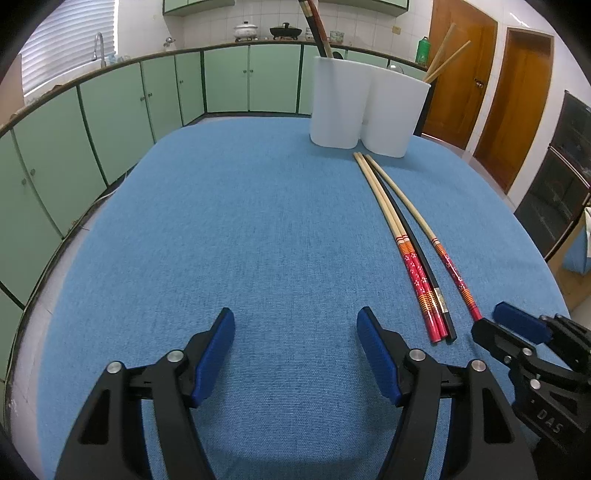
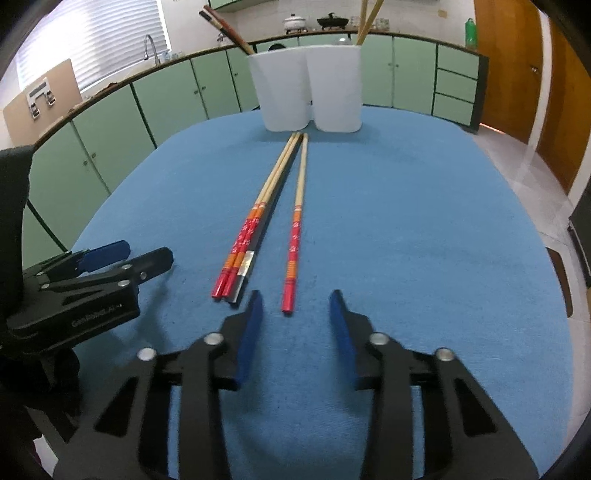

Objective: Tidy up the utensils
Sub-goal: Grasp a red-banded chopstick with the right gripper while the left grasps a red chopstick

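Both claws gape empty: left claw point(image 1: 295, 330), right claw point(image 2: 295, 306) astride lone chopstick point(image 2: 295, 236).

Green cabinets point(image 1: 225, 79), wood doors point(image 1: 458, 74), maybe pots point(image 1: 245, 30).

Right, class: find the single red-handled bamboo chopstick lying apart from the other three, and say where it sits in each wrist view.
Left wrist view: the single red-handled bamboo chopstick runs diagonally at right, rightmost of the group.
Right wrist view: it lies near centre, handle end just ahead of the right gripper fingers.
Shared landmark: the white two-compartment plastic holder beyond its tip.
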`<state>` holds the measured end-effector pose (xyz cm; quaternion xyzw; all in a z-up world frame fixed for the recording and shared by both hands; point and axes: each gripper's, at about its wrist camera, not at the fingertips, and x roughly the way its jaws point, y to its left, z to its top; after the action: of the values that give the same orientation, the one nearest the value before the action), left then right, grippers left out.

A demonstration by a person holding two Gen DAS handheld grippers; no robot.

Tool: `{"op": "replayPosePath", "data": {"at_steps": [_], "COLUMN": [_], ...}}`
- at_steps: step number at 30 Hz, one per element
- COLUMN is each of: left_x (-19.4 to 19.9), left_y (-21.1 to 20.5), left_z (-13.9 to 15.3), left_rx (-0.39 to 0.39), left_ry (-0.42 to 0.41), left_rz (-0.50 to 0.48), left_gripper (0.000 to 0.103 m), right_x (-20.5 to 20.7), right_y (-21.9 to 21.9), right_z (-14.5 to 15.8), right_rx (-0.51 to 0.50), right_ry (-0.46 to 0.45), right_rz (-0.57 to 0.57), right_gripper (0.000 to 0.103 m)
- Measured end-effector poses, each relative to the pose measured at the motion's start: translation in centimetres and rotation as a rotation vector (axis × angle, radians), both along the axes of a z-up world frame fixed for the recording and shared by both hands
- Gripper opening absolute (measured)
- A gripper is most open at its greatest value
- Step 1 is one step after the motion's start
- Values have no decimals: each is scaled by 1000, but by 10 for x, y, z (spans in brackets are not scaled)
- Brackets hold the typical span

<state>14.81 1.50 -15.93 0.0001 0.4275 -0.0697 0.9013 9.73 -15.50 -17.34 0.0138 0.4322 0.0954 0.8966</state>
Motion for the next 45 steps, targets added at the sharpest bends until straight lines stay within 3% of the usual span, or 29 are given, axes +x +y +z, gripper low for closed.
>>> {"op": "replayPosePath", "data": {"at_steps": [1, 3, 6, 18, 25, 32, 39, 45], "left_x": [0, 0, -2, -13, -14, -12, -13, -14], "left_y": [0, -1, -4, -28, -46, -51, -32, -35], "left_z": [0, 0, 1, 5, 4, 0, 2, 2], "left_rx": [2, 9, 9, -39, -24, 21, 26, 16], "left_ry": [0, -1, -2, -29, -24, -1, -11, -8], "left_rz": [0, -2, -7, -91, -139, -128, -4, -40], "left_gripper": [68, 68, 68, 68, 68, 69, 69, 68], "right_x": [-1, 0, 1, 1, 1, 1, -1, -2], "right_y": [0, 0, -1, -39, -47, -48, -46, -48], "right_z": [0, 0, 0, 1, -1, -1, -1, 0], "right_rx": [-3, 0, 8, -5, -2, 7, 3, 7], "right_ry": [0, 2, 6, 0, -1, 2, 3, 5], "right_rz": [-1, -2, -5, -118, -124, -123, -111, -94], "right_gripper": [31, 12, 6, 5, 5, 5, 6, 8]}}
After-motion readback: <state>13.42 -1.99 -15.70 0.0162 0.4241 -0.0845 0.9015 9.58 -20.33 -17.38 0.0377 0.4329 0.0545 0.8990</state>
